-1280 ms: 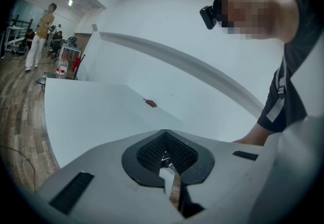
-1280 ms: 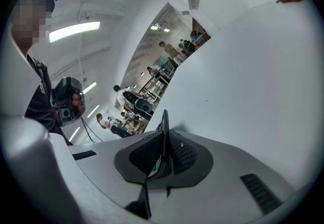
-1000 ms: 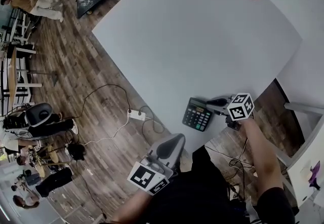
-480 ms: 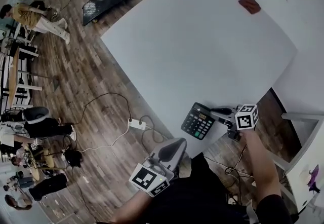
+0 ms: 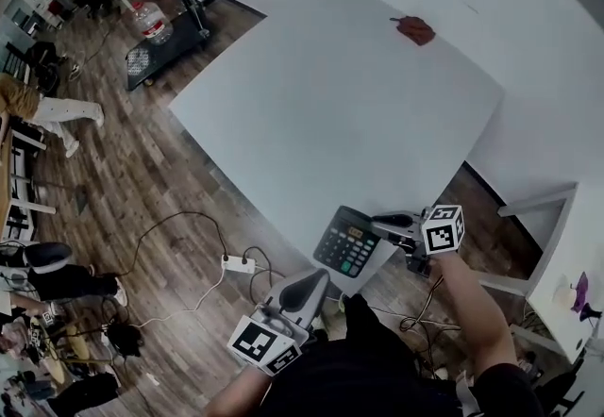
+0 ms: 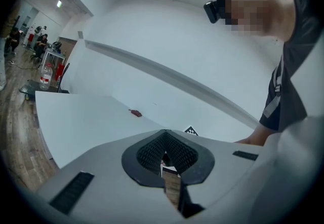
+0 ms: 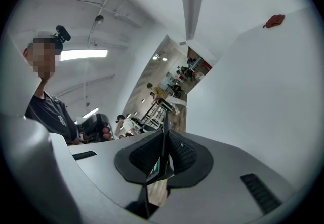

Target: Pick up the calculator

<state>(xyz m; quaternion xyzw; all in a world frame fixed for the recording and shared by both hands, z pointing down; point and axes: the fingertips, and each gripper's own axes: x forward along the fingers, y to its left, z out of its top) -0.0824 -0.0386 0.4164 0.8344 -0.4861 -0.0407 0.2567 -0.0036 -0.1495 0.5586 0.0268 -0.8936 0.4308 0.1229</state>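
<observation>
At the near corner of the white table [image 5: 311, 104], the calculator [image 5: 345, 242] is held by the right gripper [image 5: 385, 225], gripped at its right edge. The calculator is seen tilted, keys and display facing up, with its lower left part reaching past the table's edge over the wooden floor [image 5: 160, 179]; whether it touches the tabletop cannot be told. In the right gripper view, the 2 jaws are seen clamped on the calculator, which shows edge-on as a thin dark line between the ribbed pads. The left gripper [image 5: 307, 285] is held lower, off the table and over the floor, well apart from the calculator; in the left gripper view its jaws are pressed together with nothing gripped between them. 1 small reddish-brown object [image 5: 413, 29] lies near the far corner of the table. A white power strip [image 5: 237, 264] with its cables is seen on the floor beside the table
</observation>
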